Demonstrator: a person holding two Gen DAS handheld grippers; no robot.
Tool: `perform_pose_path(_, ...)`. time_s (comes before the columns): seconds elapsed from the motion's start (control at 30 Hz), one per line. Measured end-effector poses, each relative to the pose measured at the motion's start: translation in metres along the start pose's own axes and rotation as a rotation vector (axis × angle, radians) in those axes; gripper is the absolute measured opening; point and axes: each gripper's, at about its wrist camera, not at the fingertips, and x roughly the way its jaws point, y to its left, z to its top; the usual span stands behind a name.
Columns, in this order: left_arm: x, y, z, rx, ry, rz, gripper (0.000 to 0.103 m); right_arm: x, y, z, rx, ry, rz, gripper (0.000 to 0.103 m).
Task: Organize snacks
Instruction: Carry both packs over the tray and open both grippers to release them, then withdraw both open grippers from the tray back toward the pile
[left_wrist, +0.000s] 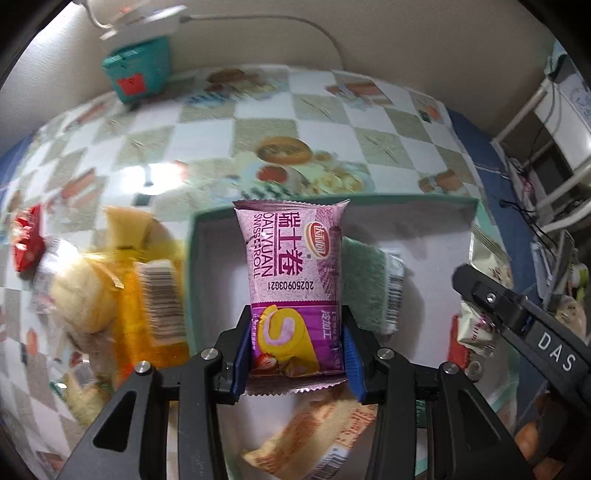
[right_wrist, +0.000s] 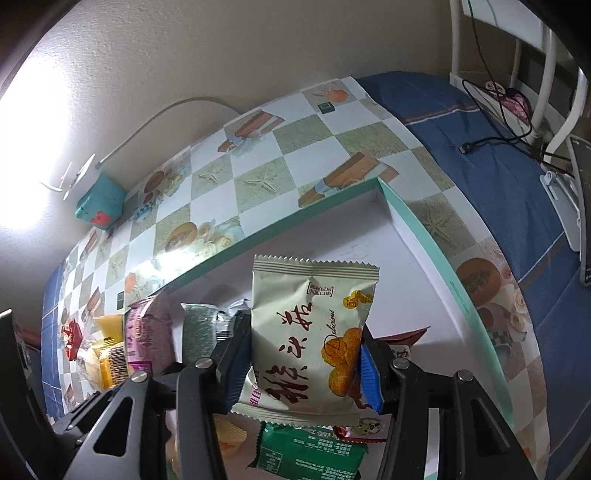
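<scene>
Only the left wrist view shows the left gripper (left_wrist: 297, 347) clamped on a purple Swiss roll pack (left_wrist: 291, 280), held over the white box (left_wrist: 332, 206) near its left wall. Only the right wrist view shows the right gripper (right_wrist: 301, 363) clamped on a cream cracker packet (right_wrist: 310, 332), over the box's middle, with a green packet (right_wrist: 306, 450) below it. The box sits on a checkered tablecloth (right_wrist: 258, 166); a teal block (right_wrist: 101, 205) stands at the table's far edge against the wall.

Box (right_wrist: 436, 236) far corner lies bare; green packet (right_wrist: 306, 454) and chips packet (right_wrist: 406, 339) crowd the near side.
</scene>
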Motion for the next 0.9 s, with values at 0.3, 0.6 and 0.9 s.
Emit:
perform_pose_path(0.3,0.008,0.023,0.001,-0.04,0.024,0.061,0.045,0.005,0.008,-0.003,-0.028,0.014,-0.007,0.055)
perform_pose_path(0.6,0.003,0.02,0.001,-0.036,0.03,0.039,0.062,0.004,0.01,-0.002,-0.037,0.022,-0.025,0.057)
perform_pose_path(0.9,-0.018,0.022,0.001,-0.043,0.021,0.063,0.067,0.0,0.011,-0.002,-0.054,0.024,-0.039,0.07)
